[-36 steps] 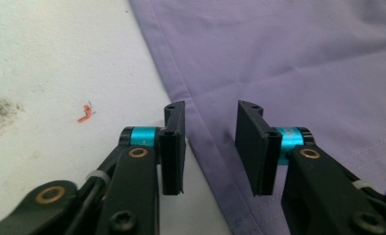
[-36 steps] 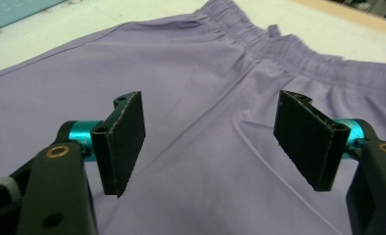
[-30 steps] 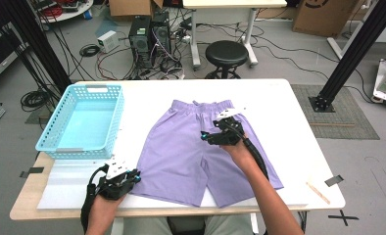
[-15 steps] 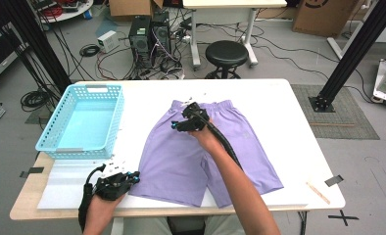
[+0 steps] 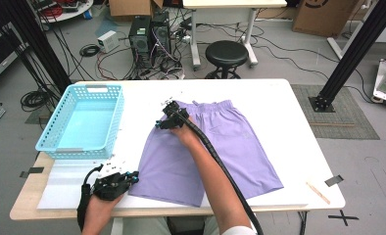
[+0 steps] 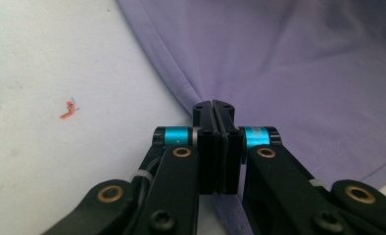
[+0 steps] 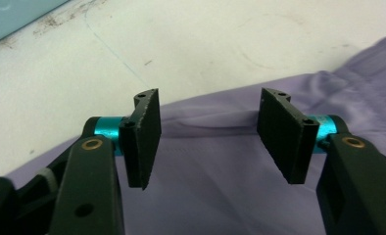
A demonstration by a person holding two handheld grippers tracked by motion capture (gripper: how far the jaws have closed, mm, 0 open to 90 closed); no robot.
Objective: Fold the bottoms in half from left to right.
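Jaws first: the left gripper (image 6: 214, 110) has its pair pinched tight on the hem corner of the purple shorts (image 5: 215, 147), fabric bunched right at the tips, while the right gripper (image 7: 208, 139) has its pair standing apart, having just been closing in, with the waistband edge lying between the pads but not yet squeezed. From the high view, the shorts lie spread flat on the white tabletop (image 5: 303, 122), waistband toward the far side, legs toward the person, and the light-blue basket (image 5: 81, 122) sits apart on the left, nothing in it. The left gripper (image 5: 113, 183) holds the near left leg corner at the front edge, and the right gripper (image 5: 170, 117) hovers over the far left corner of the waistband. Reading it as a fold in the making, this looks like the gripping step, one corner secured and the second about to be taken. Next up, the right pair needs to settle lower onto that waistband edge and close firmly on the cloth itself, not skim the tabletop, before both hands lift together and carry the left side across.
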